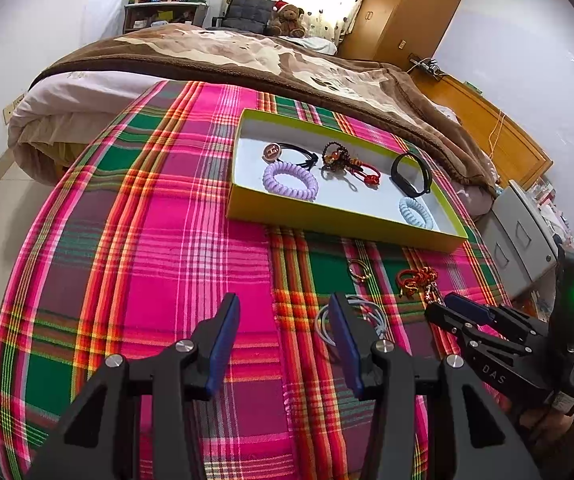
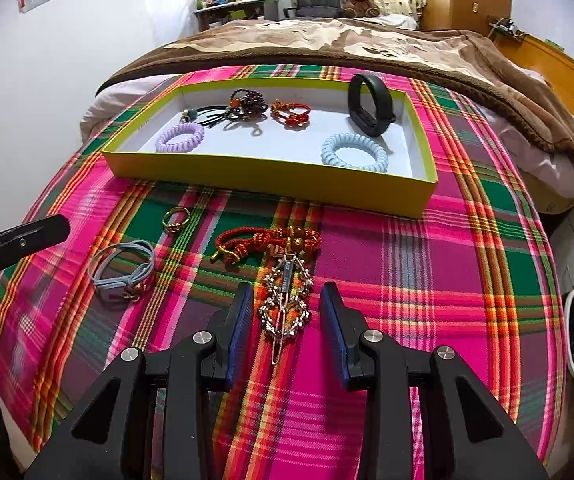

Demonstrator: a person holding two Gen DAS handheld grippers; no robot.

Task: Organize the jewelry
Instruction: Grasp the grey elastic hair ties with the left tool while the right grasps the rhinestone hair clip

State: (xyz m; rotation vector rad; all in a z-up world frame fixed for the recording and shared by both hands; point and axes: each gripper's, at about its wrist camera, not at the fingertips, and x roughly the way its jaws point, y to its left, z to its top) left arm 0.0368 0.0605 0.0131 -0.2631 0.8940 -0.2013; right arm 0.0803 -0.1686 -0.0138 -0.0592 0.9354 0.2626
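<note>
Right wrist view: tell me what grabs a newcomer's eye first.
The loud pink, green and orange plaid cloth fills the foreground. On it, farther back, sits a yellow-green tray holding hair ties and bracelets. A silver chain hair clip lies between the open jaws of the right gripper.

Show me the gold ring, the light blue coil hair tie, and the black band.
gold ring (image 2: 175,220), right wrist view, on its band.
light blue coil hair tie (image 2: 329,154), right wrist view, left coil.
black band (image 2: 355,98), right wrist view, left strap.
</note>
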